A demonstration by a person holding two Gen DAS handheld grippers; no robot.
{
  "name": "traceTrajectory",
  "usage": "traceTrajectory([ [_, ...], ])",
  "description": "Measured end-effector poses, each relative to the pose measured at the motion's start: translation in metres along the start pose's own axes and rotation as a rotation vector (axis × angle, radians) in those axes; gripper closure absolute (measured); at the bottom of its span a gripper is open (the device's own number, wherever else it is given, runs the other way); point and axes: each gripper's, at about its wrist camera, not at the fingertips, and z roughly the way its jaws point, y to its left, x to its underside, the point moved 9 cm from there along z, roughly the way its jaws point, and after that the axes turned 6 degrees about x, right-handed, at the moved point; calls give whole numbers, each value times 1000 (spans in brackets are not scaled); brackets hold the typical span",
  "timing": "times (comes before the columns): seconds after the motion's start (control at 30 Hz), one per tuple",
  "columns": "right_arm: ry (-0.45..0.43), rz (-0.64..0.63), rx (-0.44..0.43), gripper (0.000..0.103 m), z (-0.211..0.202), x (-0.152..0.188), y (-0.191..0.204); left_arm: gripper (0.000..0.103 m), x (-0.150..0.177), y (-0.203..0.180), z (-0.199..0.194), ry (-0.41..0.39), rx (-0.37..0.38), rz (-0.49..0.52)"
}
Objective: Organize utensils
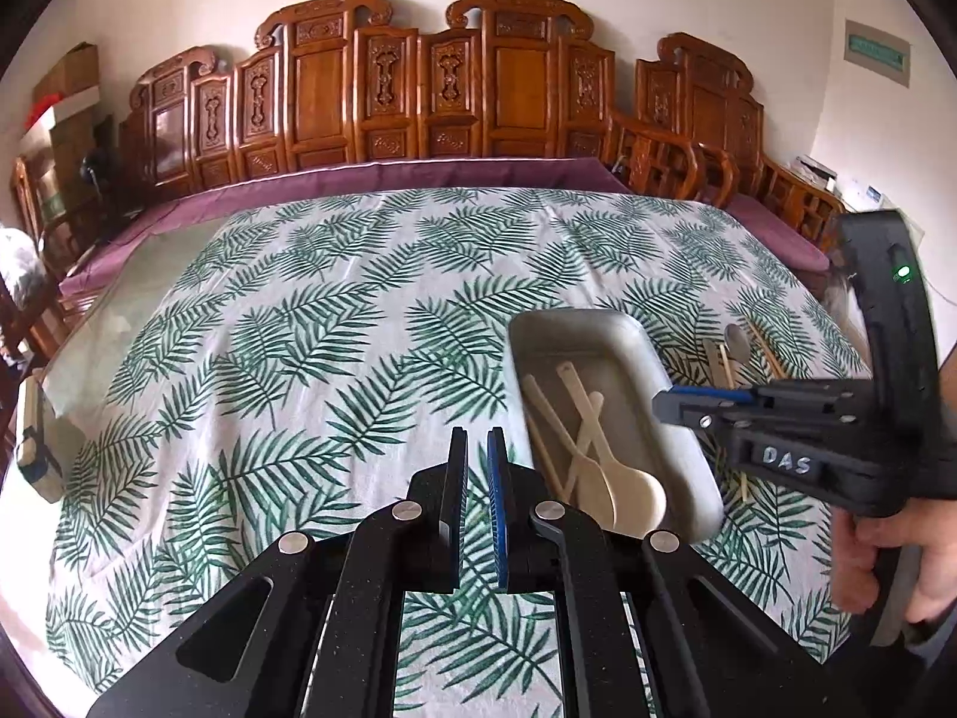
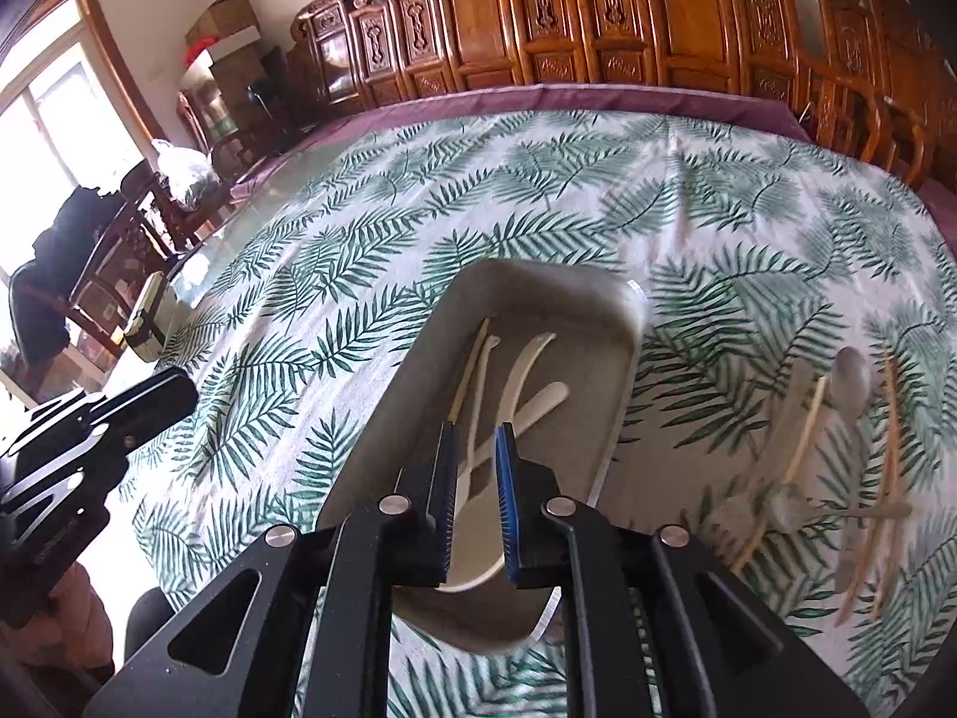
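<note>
Two tools: left tool (image 1: 477,449) nearly closed and empty, right tool (image 2: 477,449) slightly parted over tray (image 2: 622,323).

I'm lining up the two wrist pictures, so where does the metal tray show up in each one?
Left wrist view: the metal tray sits right of centre, with pale utensils inside, just ahead of the left gripper.
Right wrist view: the tray fills the centre, directly under the right gripper.
Shared landmark: the carved wooden screen along the far wall.

Under our right tool (image 2: 477,496): tray (image 2: 622,323) on the table (image 2: 299,311), spoons (image 2: 526,359) crossed inside. Right of it, loose utensils (image 2: 849,383). Left tool (image 1: 477,502) left of tray.
</note>
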Motion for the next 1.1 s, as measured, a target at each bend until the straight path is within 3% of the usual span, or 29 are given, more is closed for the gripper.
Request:
traceTrajectory([
  [0.27,-41,-36,70,89,-39,24,-36,97,6,-29,-2,6,37,45],
  [0.33,-43,-27,84,89,-49,32,-49,92,8,-37,-2,10,45,59],
  [0.37,-43,-21,91,89,-53,37,-56,85,8,-40,-2,9,47,64],
  [0.63,-50,0,152,89,-75,67,-96,80,15,-70,-6,15,81,114],
  [0.9,-18,51,210,89,-92,97,-146,53,15,-104,-5,23,110,128],
  [1.1,2,42,249,89,-104,99,-180,43,1,-138,0,25,146,165],
])
